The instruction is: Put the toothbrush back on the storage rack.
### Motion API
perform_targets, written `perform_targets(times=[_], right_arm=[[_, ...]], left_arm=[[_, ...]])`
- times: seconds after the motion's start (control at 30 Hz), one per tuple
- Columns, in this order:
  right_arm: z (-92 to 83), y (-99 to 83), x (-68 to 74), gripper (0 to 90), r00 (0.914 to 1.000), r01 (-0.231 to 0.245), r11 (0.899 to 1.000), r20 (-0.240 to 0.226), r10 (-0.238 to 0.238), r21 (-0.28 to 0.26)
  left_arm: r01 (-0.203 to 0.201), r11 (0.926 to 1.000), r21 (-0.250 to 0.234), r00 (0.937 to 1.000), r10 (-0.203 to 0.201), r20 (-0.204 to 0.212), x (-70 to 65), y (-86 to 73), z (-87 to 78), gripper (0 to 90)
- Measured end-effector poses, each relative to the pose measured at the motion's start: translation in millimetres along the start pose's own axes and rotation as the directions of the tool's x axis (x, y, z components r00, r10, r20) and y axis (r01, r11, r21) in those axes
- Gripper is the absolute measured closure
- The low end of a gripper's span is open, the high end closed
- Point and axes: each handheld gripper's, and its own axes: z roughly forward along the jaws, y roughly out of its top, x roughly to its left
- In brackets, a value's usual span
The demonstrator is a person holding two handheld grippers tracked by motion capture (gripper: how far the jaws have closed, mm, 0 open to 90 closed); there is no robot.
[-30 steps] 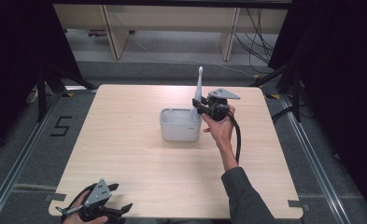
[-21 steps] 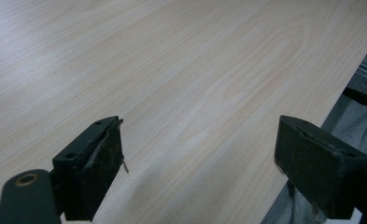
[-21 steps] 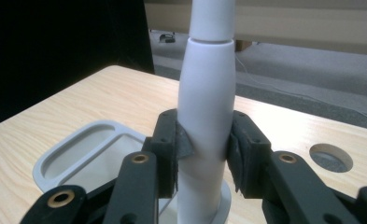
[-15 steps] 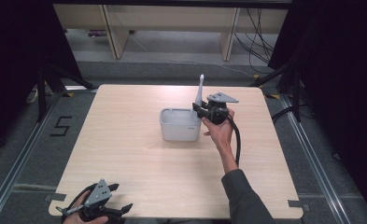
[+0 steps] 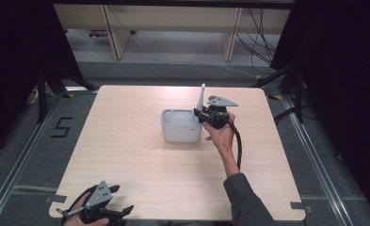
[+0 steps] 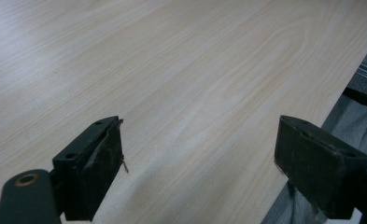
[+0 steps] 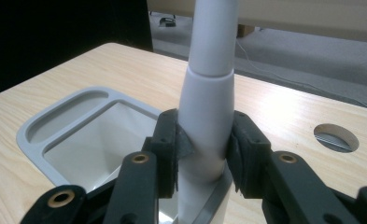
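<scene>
A pale grey rectangular holder (image 5: 180, 127) stands on the middle of the wooden table (image 5: 126, 155). A white tapered handle (image 5: 202, 96) rises upright at the holder's right end, its lower part down inside the rim. My right gripper (image 5: 200, 116) is shut on this handle; in the right gripper view both pads (image 7: 172, 144) press the handle's thick part (image 7: 207, 107) above the holder's rim (image 7: 55, 135). My left gripper (image 5: 121, 200) rests at the table's near left corner, jaws wide apart over bare wood (image 6: 200, 158), nothing between them.
A round cable hole (image 7: 336, 137) is cut in the table beyond the holder. Wooden shelving (image 5: 173, 23) and loose cables (image 5: 262, 33) lie on the floor behind the table. Dark curtains flank both sides. Metal floor rails (image 5: 314, 155) run along the table.
The right gripper has lowered the white handle, so its tip stands lower and its bottom sits deeper in the holder. The left gripper has stayed put.
</scene>
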Motion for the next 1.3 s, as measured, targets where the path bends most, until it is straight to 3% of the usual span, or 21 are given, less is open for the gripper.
perform_targets(times=[0.1,0.2,0.33,0.4,0.47,0.5,0.53,0.57,0.67,0.7,0.73,0.77,0.93,1.0,1.07,1.17,1.27,1.3], right_arm=[[1.8,-1.1,1.1,66.4,1.0000,0.002,1.000,-0.005,-0.002,0.008],[-0.4,-0.9,2.7,62.3,0.9994,-0.033,0.999,-0.008,0.033,0.000],[-2.4,0.4,2.2,60.3,1.0000,0.006,1.000,-0.005,-0.006,-0.001],[-4.3,0.6,3.4,58.0,0.9999,-0.010,1.000,-0.006,0.010,0.003],[-4.7,1.3,1.5,56.6,0.9998,0.017,1.000,-0.005,-0.017,-0.008],[-5.7,1.2,2.6,55.4,1.0000,-0.005,1.000,-0.009,0.005,-0.007],[-5.9,1.6,1.5,54.1,0.9998,0.015,1.000,-0.008,-0.015,-0.012],[-7.9,1.7,4.8,52.2,0.9998,-0.019,1.000,-0.005,0.019,0.004],[-8.0,2.6,2.5,45.6,0.9999,0.012,1.000,-0.001,-0.012,-0.025],[-9.5,2.7,4.4,44.9,0.9999,-0.010,1.000,0.002,0.010,-0.013],[-9.7,3.2,2.7,44.1,0.9998,0.017,1.000,0.005,-0.017,-0.023],[-10.1,3.4,3.4,42.9,0.9999,0.000,1.000,-0.011,0.000,-0.018],[-13.3,4.9,4.8,40.7,0.9999,0.003,1.000,-0.013,-0.003,-0.009],[-14.0,4.8,4.7,40.3,1.0000,-0.004,1.000,-0.007,0.004,-0.028],[-16.0,5.5,4.0,39.6,1.0000,0.008,1.000,-0.006,-0.008,-0.010],[-18.1,5.0,5.3,39.3,0.9996,-0.020,1.000,-0.018,0.020,-0.009],[-20.1,4.9,3.3,39.1,0.9997,-0.001,1.000,-0.024,0.001,-0.012],[-22.0,5.0,3.8,38.8,0.9996,-0.018,1.000,-0.023,0.017,-0.001]], left_arm=[[0.000,1.0000,0.000,1.0000,0.000,0.000,0.0,0.0,-0.1,14.7],[0.011,0.9999,-0.005,0.9999,-0.011,0.002,-0.7,-0.1,0.0,14.7],[-0.013,0.9998,0.016,0.9999,0.013,0.006,0.6,0.4,-1.3,14.7],[0.009,1.0000,-0.002,1.0000,-0.009,0.004,-0.8,0.1,0.1,14.7],[0.002,1.0000,-0.002,1.0000,-0.002,-0.001,-0.3,0.1,0.0,14.7],[0.003,1.0000,-0.002,1.0000,-0.003,-0.001,-0.4,0.1,0.0,14.7],[0.002,1.0000,-0.001,1.0000,-0.002,-0.001,-0.4,0.1,0.1,14.7],[0.002,1.0000,-0.001,1.0000,-0.002,-0.001,-0.3,0.1,0.1,14.7],[0.001,1.0000,-0.001,1.0000,-0.001,-0.002,-0.4,0.0,0.1,14.7],[0.001,1.0000,-0.001,1.0000,-0.001,-0.002,-0.4,0.0,0.1,14.7],[-0.011,0.9999,0.009,0.9999,0.011,-0.003,0.5,0.2,-0.6,14.7],[0.002,1.0000,-0.002,1.0000,-0.002,-0.002,-0.4,0.0,0.1,14.7],[0.002,1.0000,-0.001,1.0000,-0.002,-0.003,-0.4,0.0,0.2,14.7],[0.003,1.0000,-0.001,1.0000,-0.003,-0.003,-0.4,-0.1,0.2,14.7],[0.002,1.0000,-0.001,1.0000,-0.002,-0.003,-0.3,-0.1,0.3,14.7],[0.001,1.0000,-0.001,1.0000,-0.001,-0.003,-0.1,-0.1,0.2,14.7],[0.001,1.0000,-0.008,1.0000,-0.001,0.000,0.3,-0.4,1.1,14.7],[-0.001,1.0000,-0.007,1.0000,0.001,0.000,0.3,-0.3,1.0,14.7]])
